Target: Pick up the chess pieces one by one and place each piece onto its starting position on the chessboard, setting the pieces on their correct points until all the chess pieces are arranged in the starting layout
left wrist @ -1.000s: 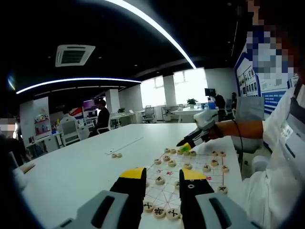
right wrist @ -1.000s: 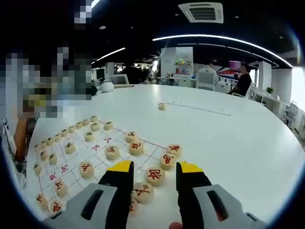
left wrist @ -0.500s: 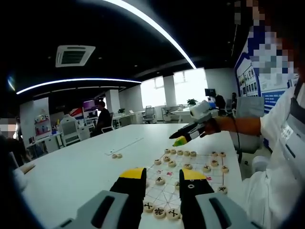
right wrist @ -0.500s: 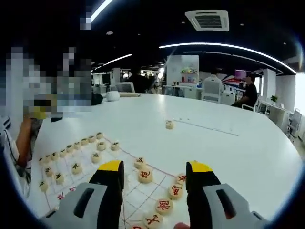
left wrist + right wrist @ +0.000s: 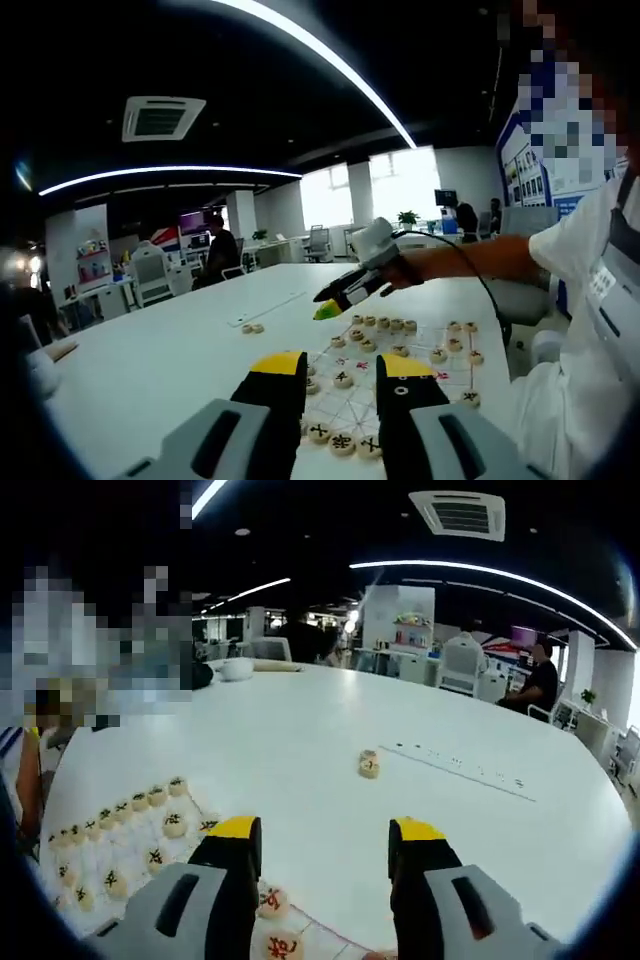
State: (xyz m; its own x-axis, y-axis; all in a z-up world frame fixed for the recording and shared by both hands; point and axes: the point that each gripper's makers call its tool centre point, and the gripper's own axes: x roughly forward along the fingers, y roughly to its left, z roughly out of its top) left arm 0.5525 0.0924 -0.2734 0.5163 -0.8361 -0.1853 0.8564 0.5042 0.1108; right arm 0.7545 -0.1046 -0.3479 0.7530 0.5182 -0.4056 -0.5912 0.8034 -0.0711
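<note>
Table (image 5: 420, 810): white and wide, it carries the chessboard and everything else; the landmark for all places below is the chessboard.
Chessboard (image 5: 395, 365): pale sheet with a thin grid and red characters, lying flat near the person's side of the table.
Left gripper (image 5: 342, 378): hangs above the near edge of the chessboard in the left gripper view, jaws spread with nothing between them.
Right gripper (image 5: 325, 845): reaches out past the far edge of the chessboard, toward the open table; jaws spread and empty. It also shows in the left gripper view (image 5: 340, 297), held over the far corner of the chessboard.
Black-marked pieces (image 5: 110, 815): a row of them lines one edge of the chessboard, with a few set a step inside that row, which reads as the starting layout for that side, mostly done.
Red-marked pieces (image 5: 272, 901): a few lie at the chessboard edge just under the right gripper; whether that side is complete cannot be told.
Stray pieces (image 5: 369, 766): two discs, stacked or touching, sit on the bare table well apart from the chessboard, ahead of the right gripper.
Progress: judged late in the task; most pieces stand on the chessboard, and the stray pieces are what plainly remains to be fetched and placed.
</note>
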